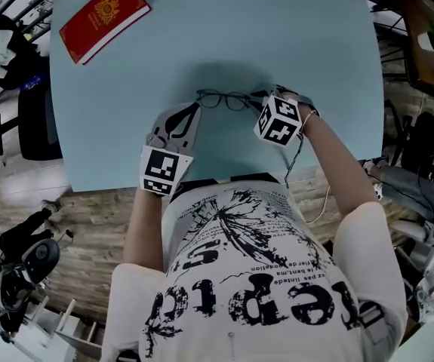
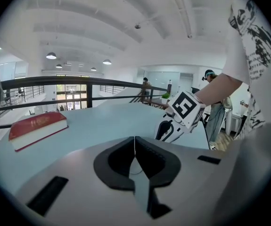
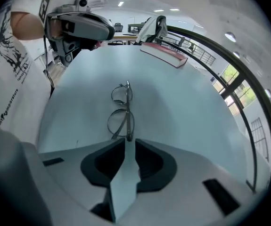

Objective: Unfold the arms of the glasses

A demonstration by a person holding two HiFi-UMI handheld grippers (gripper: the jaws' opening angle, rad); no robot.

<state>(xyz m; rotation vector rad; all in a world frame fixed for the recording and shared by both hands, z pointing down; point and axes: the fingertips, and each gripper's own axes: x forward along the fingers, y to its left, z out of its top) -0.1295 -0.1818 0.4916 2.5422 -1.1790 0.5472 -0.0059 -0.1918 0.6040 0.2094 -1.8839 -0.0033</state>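
Note:
Thin dark-framed glasses (image 1: 224,98) lie folded on the pale blue table (image 1: 277,36), close to its near edge. My right gripper (image 1: 262,96) points steeply down at their right end. In the right gripper view the glasses (image 3: 127,108) stretch away from the jaw tips, and my right gripper (image 3: 129,141) is open by a narrow gap, with the frame's near end just at the tips. My left gripper (image 1: 194,110) hovers near the glasses' left end, apart from them. In its own view my left gripper (image 2: 135,139) has its tips together, and the glasses are hidden below its body.
A red book (image 1: 103,17) lies at the table's far left corner, also seen as the red book (image 2: 36,128) in the left gripper view. The table's near edge runs just under both grippers. Chairs, stands and cables crowd the floor around the table.

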